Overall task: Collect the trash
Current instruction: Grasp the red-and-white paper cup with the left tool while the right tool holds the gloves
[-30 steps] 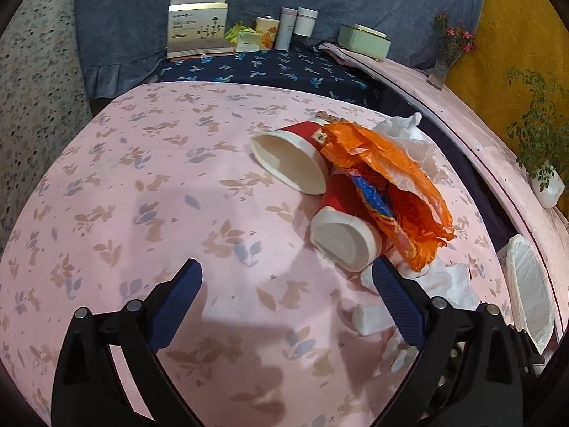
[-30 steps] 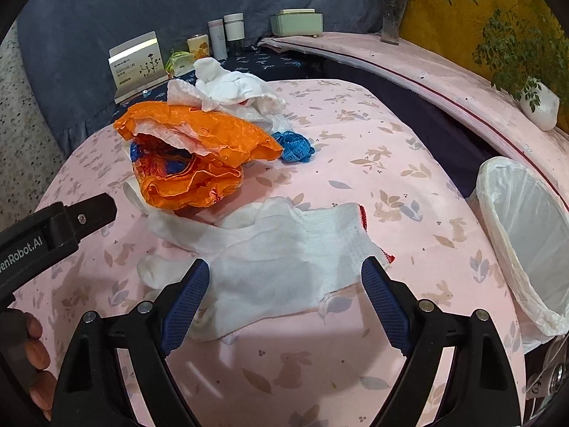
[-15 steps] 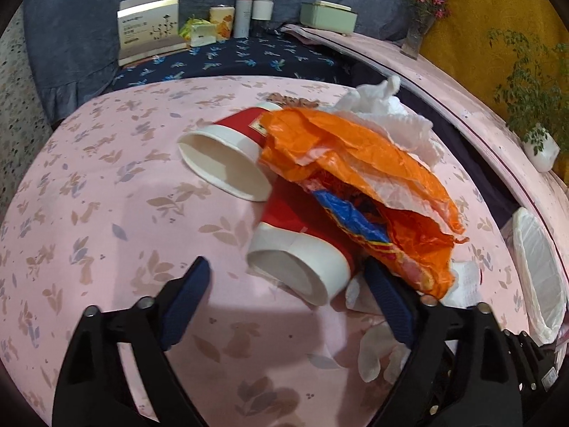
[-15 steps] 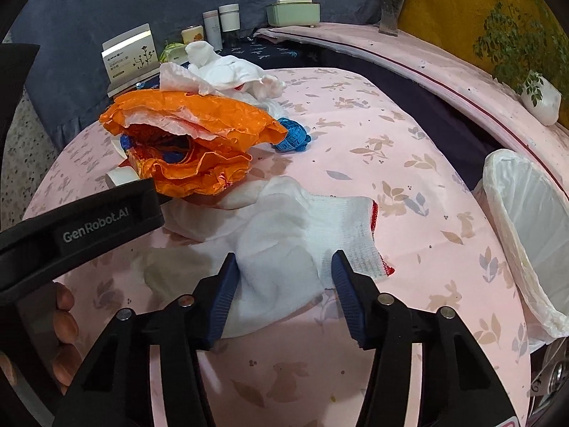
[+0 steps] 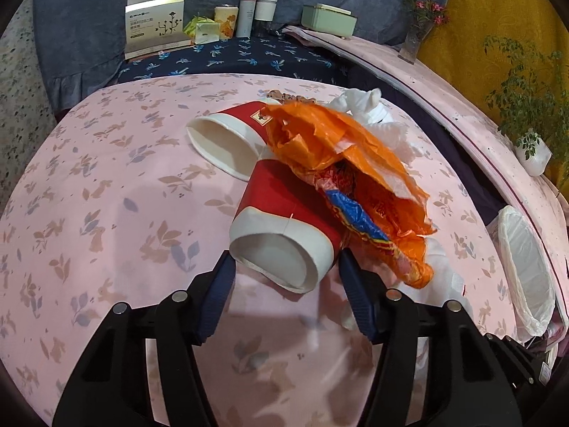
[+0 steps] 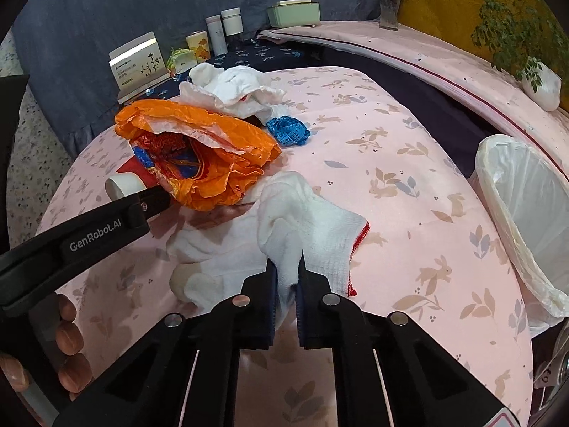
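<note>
Since the earlier frame, the right gripper [image 6: 287, 277] jaws have been closing and are now clamped on a bunched fold of the soft white glove [image 6: 306, 227] lying on the pink tablecloth [image 6: 409, 163]. The left gripper [image 5: 284, 277], brought nearer, has been closing around the near red paper cup [image 5: 284, 227]; contact cannot be told. The cup is judged light and crushable, best held at its rim.

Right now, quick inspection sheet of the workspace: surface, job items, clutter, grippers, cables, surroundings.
Surface: pink tablecloth with leaf and rabbit print.
Job's things: two red paper cups, near cup and far cup, both on their sides; orange bag; white glove; white cloths; blue tape measure; lined trash bin beside the table.
Clutter: box, bottles and green tin at the back.
Grippers: left gripper has just been closing around the near cup's rim; right gripper has just closed and pinches the glove.
Cables: nothing seen.
Surroundings: blue drape, yellow wall, potted plant, flower vase.
</note>
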